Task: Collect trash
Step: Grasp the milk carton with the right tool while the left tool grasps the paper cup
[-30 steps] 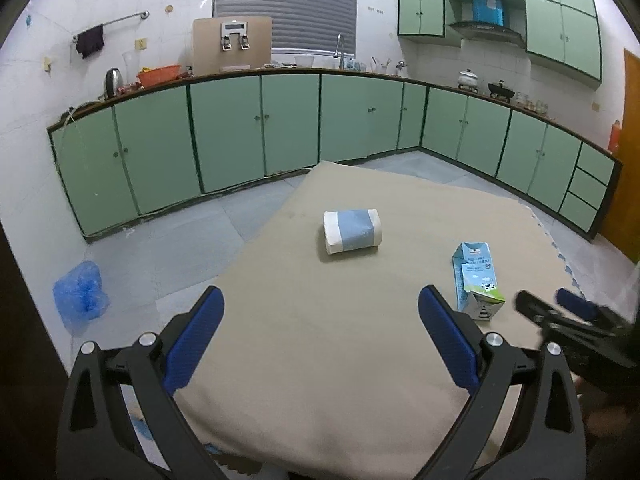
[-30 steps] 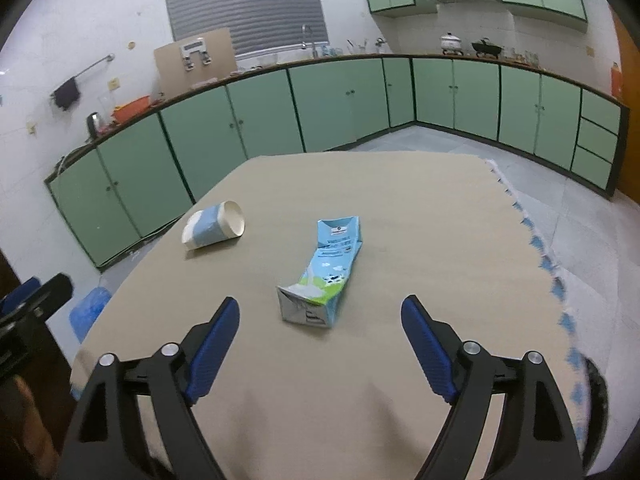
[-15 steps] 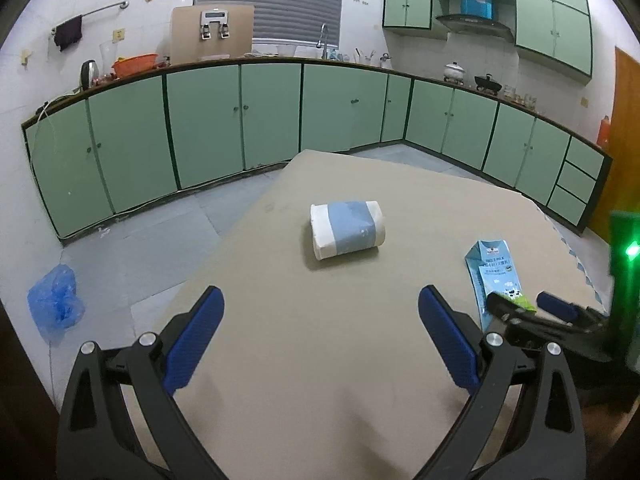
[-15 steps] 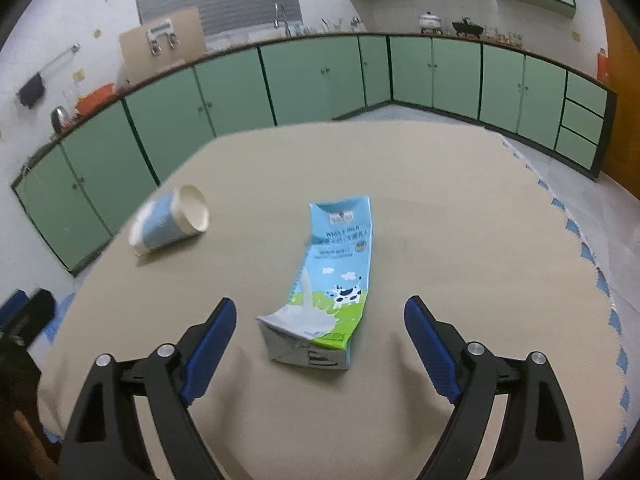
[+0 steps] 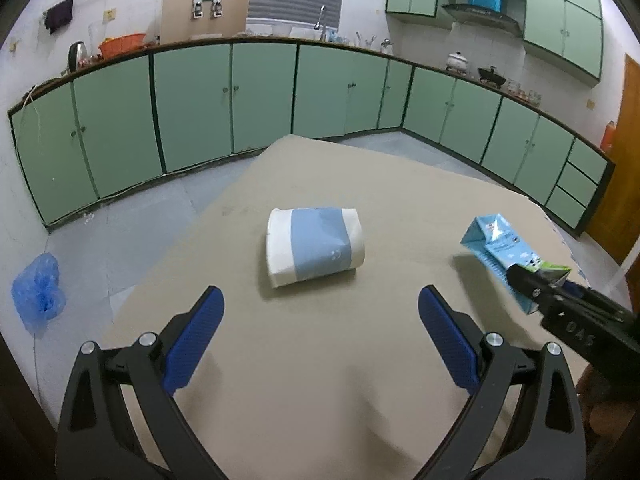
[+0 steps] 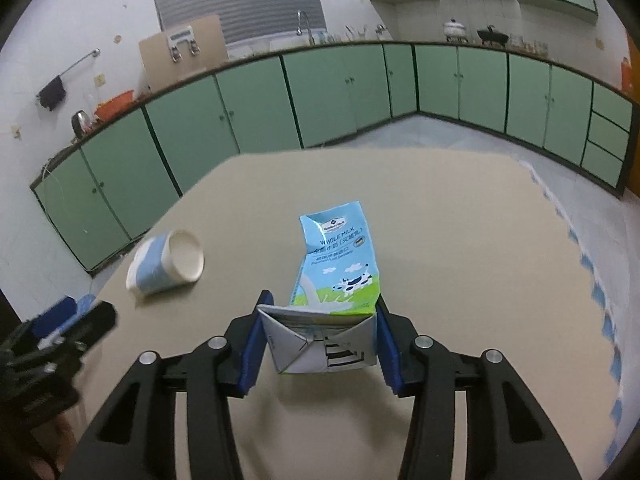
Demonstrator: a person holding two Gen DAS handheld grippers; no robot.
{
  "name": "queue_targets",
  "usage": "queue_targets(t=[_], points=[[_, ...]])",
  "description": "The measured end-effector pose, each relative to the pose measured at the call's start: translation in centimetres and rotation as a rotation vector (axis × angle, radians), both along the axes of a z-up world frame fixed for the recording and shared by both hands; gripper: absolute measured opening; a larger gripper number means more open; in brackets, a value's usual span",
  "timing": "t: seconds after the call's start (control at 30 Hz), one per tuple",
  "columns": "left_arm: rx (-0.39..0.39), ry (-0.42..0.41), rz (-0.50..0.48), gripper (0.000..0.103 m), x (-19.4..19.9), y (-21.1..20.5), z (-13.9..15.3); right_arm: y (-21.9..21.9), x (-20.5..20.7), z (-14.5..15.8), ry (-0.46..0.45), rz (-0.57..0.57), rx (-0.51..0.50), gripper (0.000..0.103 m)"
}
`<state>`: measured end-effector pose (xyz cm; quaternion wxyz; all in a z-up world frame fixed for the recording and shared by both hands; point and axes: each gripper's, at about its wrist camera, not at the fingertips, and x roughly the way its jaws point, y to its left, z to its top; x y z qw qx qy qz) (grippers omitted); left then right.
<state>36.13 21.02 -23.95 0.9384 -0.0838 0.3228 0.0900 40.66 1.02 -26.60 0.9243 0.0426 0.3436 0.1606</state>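
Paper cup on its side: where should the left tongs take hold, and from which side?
Across the blue-banded middle of the paper cup, coming straight ahead and down with the open left tongs: it lies crosswise, so rim and base ends face the pads.

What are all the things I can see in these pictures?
milk carton: one, blue and green with a cow, between the right gripper's pads
paper cup: one, white with a blue band, on its side on the table
table: one, beige
plastic bag: one, blue, crumpled on the floor
cabinets: many, green, along the walls
left gripper: one, black with blue pads, open, facing the cup
right gripper: one, black with blue pads, closed on the carton
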Motion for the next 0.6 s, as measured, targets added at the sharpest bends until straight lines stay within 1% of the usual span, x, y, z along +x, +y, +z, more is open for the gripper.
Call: queue_targets(t=[0.23,0.33,0.6], points=[[0.001,0.015,0.026,0.095,2.2,-0.5,-0.2,-0.1,2.0,0.6,-0.018,0.02,0.023,0.047],[-0.002,0.04,0.033,0.095,3.4,-0.4,-0.5,-0.2,2.3,0.7,-0.023,0.027,0.035,0.047],[0.002,0.103,0.052,0.095,5.5,0.2,-1.8,-0.6,3.1,0.0,0.004,0.038,0.06,0.047]])
